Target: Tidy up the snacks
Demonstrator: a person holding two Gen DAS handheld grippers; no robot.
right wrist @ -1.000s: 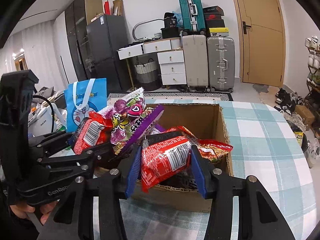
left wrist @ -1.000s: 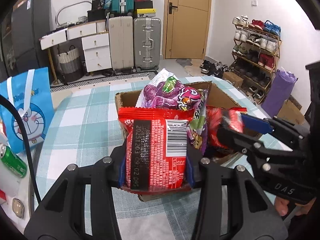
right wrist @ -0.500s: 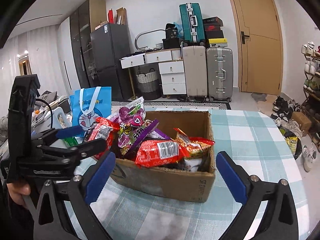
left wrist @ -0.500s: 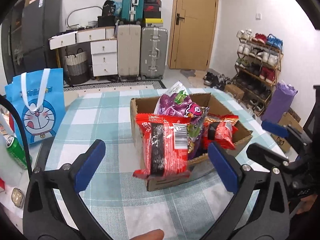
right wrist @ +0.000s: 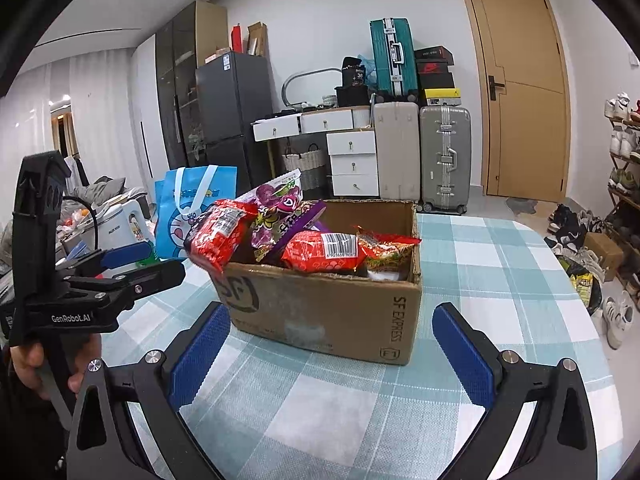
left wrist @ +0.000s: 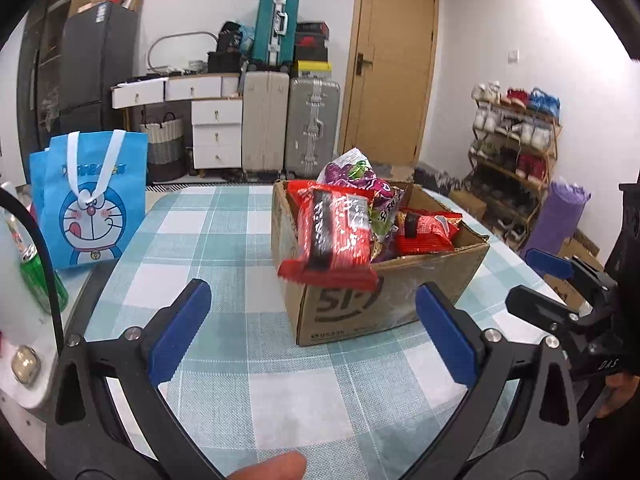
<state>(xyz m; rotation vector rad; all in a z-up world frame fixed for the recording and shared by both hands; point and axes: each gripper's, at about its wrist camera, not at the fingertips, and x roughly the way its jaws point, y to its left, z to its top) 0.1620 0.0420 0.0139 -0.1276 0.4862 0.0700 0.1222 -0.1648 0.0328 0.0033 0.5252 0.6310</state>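
A cardboard box [left wrist: 384,304] [right wrist: 332,312] stands on the checked tablecloth, filled with snack packets. A red packet [left wrist: 334,236] [right wrist: 218,236] leans over the box's near-left corner. A second red packet [right wrist: 324,250] [left wrist: 426,232] lies inside beside a purple candy bag [right wrist: 280,216] [left wrist: 360,180]. My left gripper [left wrist: 312,324] is open and empty, a short way in front of the box. My right gripper [right wrist: 330,352] is open and empty too, just before the box's front wall. Each gripper shows at the edge of the other's view.
A blue cartoon tote bag [left wrist: 94,200] stands at the table's left. A green can [left wrist: 40,276] and a white kettle [right wrist: 124,220] sit at the left edge. Suitcases, drawers, a door and a shoe rack [left wrist: 516,148] stand behind. Checked cloth lies in front of the box.
Both grippers let go of their red packets, opened wide and drew back from the box. The packets now rest in the box, the left one leaning over its corner.
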